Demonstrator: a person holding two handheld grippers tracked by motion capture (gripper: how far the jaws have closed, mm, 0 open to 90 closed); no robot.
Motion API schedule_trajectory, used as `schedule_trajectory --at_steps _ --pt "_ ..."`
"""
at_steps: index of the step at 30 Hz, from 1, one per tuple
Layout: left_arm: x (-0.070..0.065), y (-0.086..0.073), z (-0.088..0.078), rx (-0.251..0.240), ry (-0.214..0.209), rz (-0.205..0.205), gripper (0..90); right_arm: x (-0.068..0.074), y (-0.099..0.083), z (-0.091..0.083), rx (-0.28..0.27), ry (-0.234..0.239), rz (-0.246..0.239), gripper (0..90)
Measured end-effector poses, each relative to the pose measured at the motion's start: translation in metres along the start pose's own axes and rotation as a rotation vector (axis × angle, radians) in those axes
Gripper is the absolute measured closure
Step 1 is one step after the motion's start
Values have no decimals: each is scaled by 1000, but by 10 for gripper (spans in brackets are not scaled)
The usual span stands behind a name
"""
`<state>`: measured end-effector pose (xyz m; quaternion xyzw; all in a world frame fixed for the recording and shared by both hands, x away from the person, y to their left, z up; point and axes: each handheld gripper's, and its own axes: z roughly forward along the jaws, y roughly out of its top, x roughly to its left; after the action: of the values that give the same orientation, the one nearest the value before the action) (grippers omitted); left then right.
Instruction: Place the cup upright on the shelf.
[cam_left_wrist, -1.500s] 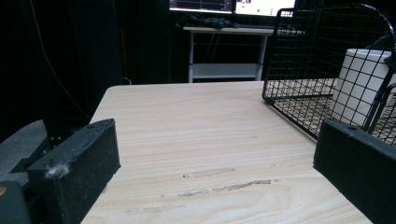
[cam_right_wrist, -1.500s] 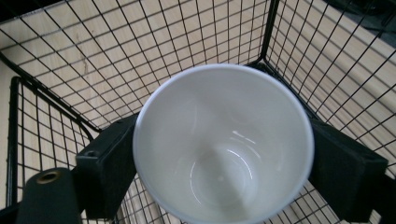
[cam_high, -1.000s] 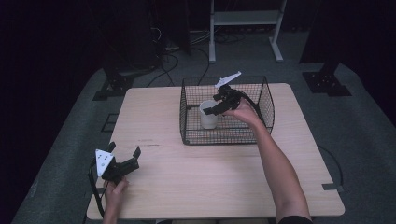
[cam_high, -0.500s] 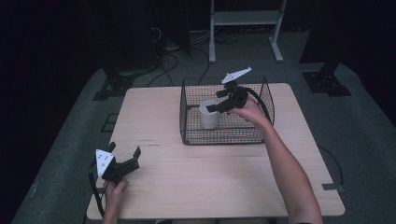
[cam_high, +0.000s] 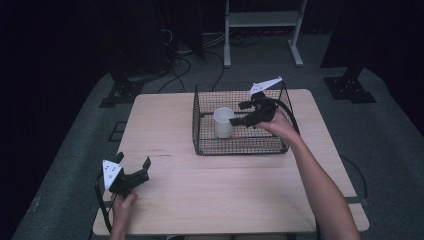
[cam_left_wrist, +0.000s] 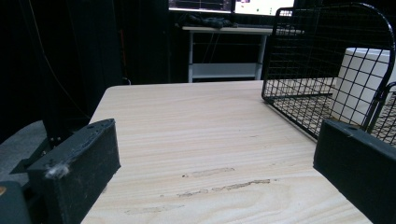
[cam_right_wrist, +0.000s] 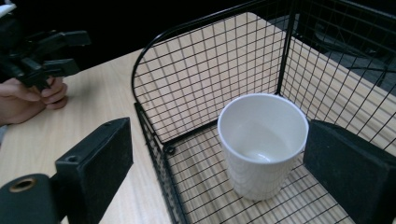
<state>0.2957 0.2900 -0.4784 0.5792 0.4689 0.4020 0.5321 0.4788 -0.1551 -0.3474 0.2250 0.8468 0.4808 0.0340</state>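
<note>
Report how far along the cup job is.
Done: the cup stands upright in the basket, with the right gripper open beside it. In hand: nothing is gripped; the left gripper sits open near the table edge. Left: apparently only pulling the right gripper clear.

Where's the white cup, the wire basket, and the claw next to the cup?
white cup (cam_right_wrist: 261, 149), right gripper view, on its outer wall.
wire basket (cam_high: 240, 149), high view, on its near wire wall.
right claw (cam_high: 245, 113), high view, midway between its tips, above the basket.
</note>
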Motion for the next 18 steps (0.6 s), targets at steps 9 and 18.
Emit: schedule_trajectory --at_steps 9,18 --pt "0 0 0 3 0 3 0 6 -11 -15 -7 2 -6 73" --pt "0 0 0 3 0 3 0 14 -26 -23 -3 28 6 75"
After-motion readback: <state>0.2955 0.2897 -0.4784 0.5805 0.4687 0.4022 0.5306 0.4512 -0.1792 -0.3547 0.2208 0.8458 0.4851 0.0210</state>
